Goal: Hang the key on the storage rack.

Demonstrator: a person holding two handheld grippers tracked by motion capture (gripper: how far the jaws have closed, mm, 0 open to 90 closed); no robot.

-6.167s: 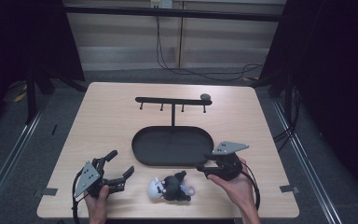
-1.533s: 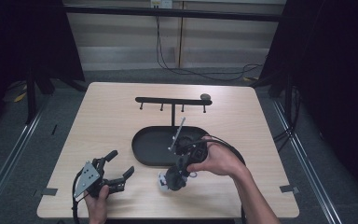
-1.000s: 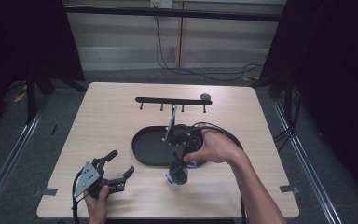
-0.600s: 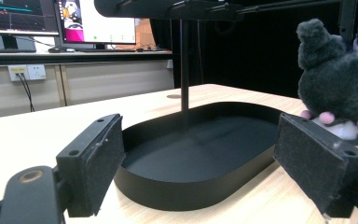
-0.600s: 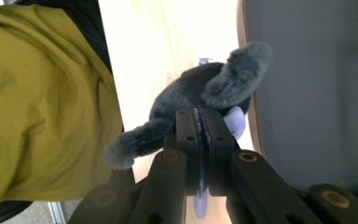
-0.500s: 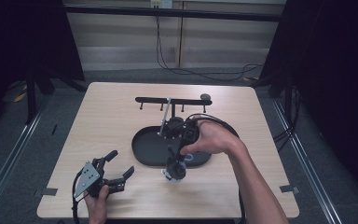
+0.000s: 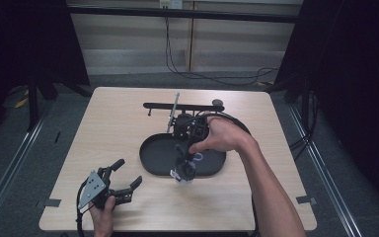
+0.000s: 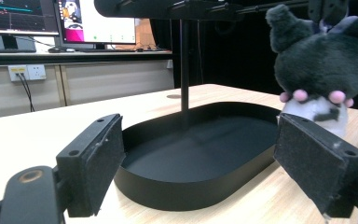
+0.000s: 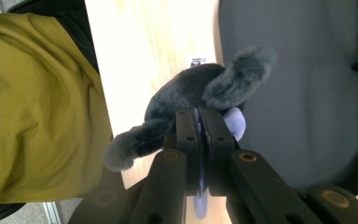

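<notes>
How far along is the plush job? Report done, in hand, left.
Done: the right gripper is shut on the lilac loop of the dark grey plush toy, lifted off the table by the black oval tray.
In hand: the toy hangs below the gripper.
Left: probably hooking it onto the black peg rack. The left gripper rests open.

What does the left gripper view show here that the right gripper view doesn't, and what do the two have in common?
Left gripper view: the stand's upright post rising from the tray, monitors behind, and the left gripper with jaws wide apart and nothing between them. Right gripper view: the right gripper shut on the plush toy's lavender loop, beside an olive-green sleeve. Both show the dark plush toy and the black oval tray.
</notes>
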